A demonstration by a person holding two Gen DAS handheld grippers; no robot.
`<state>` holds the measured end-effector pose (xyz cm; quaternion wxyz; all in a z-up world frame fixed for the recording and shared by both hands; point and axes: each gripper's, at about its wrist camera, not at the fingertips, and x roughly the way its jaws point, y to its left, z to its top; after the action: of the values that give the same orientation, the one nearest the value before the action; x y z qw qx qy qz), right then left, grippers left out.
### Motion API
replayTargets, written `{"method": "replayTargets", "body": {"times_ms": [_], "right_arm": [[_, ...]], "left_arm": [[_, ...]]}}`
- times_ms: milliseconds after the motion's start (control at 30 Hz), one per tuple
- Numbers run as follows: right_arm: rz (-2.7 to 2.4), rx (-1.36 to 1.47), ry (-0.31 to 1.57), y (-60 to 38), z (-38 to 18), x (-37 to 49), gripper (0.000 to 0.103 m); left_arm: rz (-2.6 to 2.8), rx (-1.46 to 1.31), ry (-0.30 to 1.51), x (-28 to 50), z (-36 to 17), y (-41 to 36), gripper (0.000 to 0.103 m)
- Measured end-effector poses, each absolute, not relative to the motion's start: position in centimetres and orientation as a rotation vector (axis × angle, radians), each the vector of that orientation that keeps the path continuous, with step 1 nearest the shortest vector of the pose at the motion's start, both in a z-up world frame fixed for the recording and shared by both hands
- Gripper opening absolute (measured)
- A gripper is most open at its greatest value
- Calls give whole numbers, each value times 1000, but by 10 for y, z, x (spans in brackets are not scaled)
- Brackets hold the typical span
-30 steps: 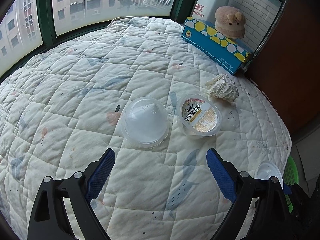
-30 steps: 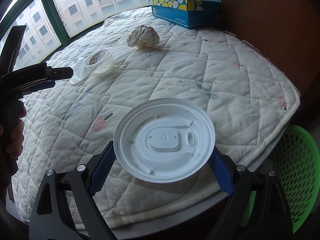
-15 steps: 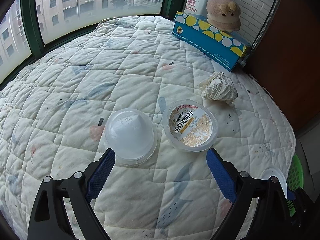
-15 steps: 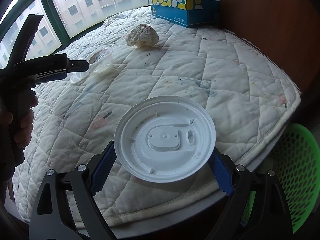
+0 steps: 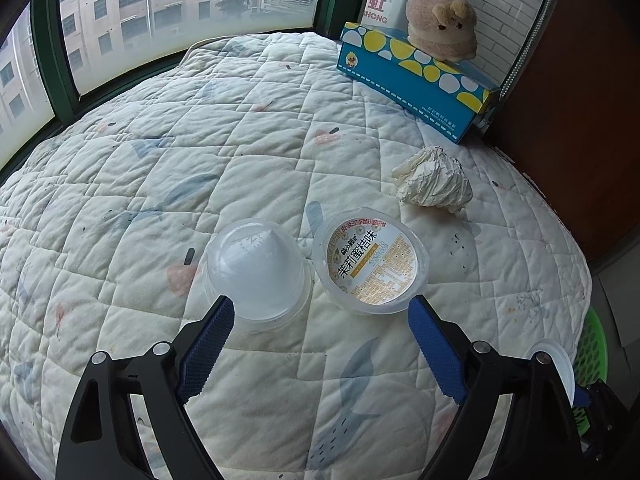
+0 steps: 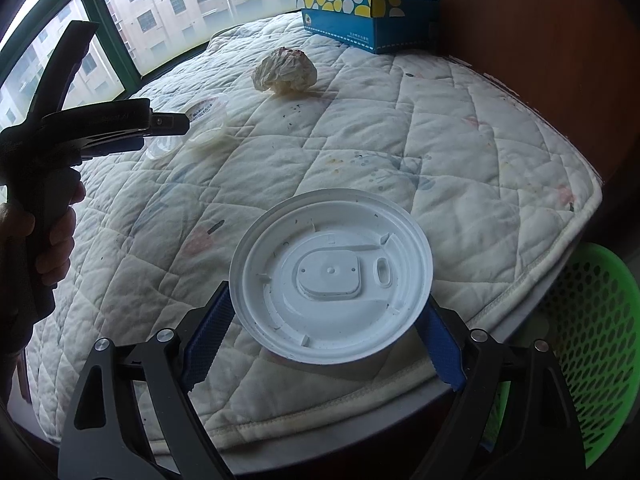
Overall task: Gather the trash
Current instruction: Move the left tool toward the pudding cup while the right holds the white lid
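Note:
On the white quilted mattress (image 5: pixel 160 160) a clear plastic cup (image 5: pixel 254 272) stands upside down beside a clear cup with an orange printed label (image 5: pixel 374 266). A crumpled paper ball (image 5: pixel 434 182) lies behind them. My left gripper (image 5: pixel 320 308) hovers just short of the two cups. Its jaws are closing and the pads press on nothing, though the left fingertip overlaps the clear cup's rim. My right gripper (image 6: pixel 326 304) is shut on a round white plastic lid (image 6: pixel 332 276), held over the mattress edge. The right wrist view also shows the paper ball (image 6: pixel 286 70).
A green perforated basket (image 6: pixel 592 340) stands on the floor off the mattress's right edge. A blue and yellow tissue box (image 5: pixel 412 80) with a plush toy (image 5: pixel 440 24) on it sits at the back. A brown wooden panel bounds the right, windows the far side.
My left gripper has moved closer to the two cups, which now sit right at its fingertips, and its jaws have narrowed slightly. My right gripper and its lid have stayed put.

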<state>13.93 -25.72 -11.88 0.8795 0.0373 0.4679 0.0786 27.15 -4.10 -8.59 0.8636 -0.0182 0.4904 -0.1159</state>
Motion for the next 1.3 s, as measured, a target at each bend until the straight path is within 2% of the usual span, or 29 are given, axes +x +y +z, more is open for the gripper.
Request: {"method": "replayTargets", "body": {"times_ms": [67,267,300,1000,1133,1300], "right_arm": [[164,79,976,-257,-119,139,86],[165,87,965,-259,-116,137,85],[167,90,964,-259,-115,137,81],[174,106,967,-259,-117,138,81],[178,104,967,-259,-117,138,81],[182,101,968,-259,-117,139,81]], "left_arm": [[-251,-41,1031,271,-85,-42,80],[-271,-56,1036,266,-82,-42,80],[-272,-53,1034,265,-82,-42,80],[-368,-89,1045,270,-83,-27,80],[-404,-52,1044,272,-83,-43,86],[-401,10,1036,280,-84,-62,86]]}}
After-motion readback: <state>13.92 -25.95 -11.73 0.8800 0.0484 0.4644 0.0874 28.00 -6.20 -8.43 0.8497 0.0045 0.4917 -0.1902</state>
